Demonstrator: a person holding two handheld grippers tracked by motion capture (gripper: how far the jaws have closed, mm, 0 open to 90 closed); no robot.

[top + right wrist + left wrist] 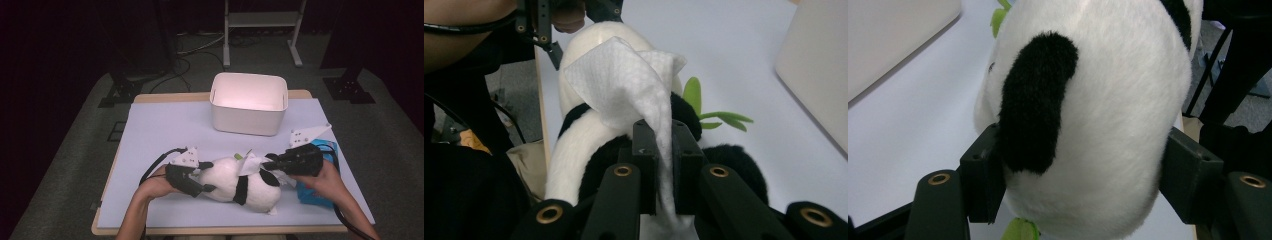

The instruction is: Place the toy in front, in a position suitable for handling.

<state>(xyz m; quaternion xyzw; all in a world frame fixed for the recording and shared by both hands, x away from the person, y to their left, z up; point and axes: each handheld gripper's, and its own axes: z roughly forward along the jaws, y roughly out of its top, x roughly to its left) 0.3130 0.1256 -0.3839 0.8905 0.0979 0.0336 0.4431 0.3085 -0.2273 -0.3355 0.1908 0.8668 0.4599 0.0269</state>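
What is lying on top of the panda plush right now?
A white wipe is draped over the panda plush, pinched in the right claw. Green leaves stick out beside it. The fur beneath the wipe is covered.

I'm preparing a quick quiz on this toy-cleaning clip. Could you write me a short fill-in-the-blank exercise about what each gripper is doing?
1. The left gripper clamps a plush ____ from both sides.
2. The right gripper is shut on a white ____.
3. Beyond the toy, at the far side of the table, stands a white ____.

Missing words: panda; wipe; bin.
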